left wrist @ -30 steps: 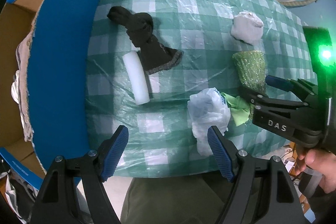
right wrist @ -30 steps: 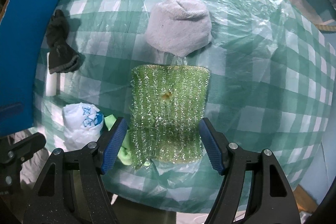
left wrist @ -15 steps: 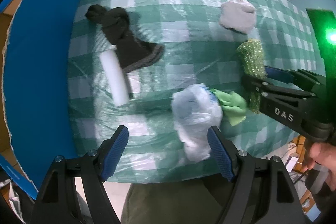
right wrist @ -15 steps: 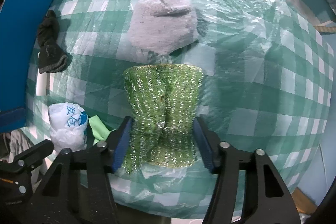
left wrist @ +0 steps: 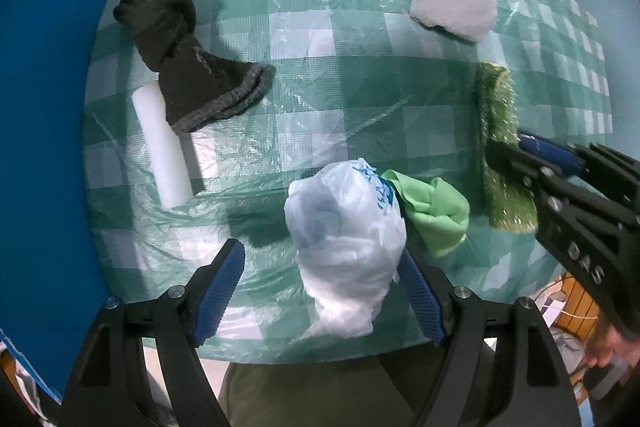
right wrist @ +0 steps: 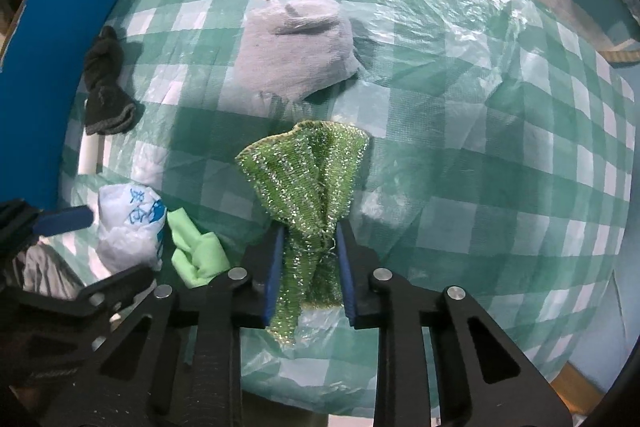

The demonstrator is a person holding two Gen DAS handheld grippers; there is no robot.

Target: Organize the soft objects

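Note:
My right gripper (right wrist: 310, 251) is shut on a glittery green scrub cloth (right wrist: 308, 179), bunched between its pads and lifted off the table; it also shows in the left wrist view (left wrist: 500, 147). My left gripper (left wrist: 320, 275) is open around a crumpled white plastic bag (left wrist: 346, 239) near the table's front edge; the bag lies against the right pad. A light green cloth (left wrist: 436, 211) lies just right of the bag. A grey sock (right wrist: 292, 55), a dark sock (left wrist: 188, 63) and a white foam cylinder (left wrist: 164, 151) lie on the checked tablecloth (left wrist: 320, 99).
A blue cardboard box flap (left wrist: 40, 131) stands along the table's left side. The table's front edge is just below both grippers, with the person's legs (left wrist: 312, 395) under it. The right half of the tablecloth (right wrist: 500, 147) holds no objects.
My right gripper has closed on the green scrub cloth and raised it, bunching it up. My left gripper has moved forward and right, so the white bag now sits between its fingers.

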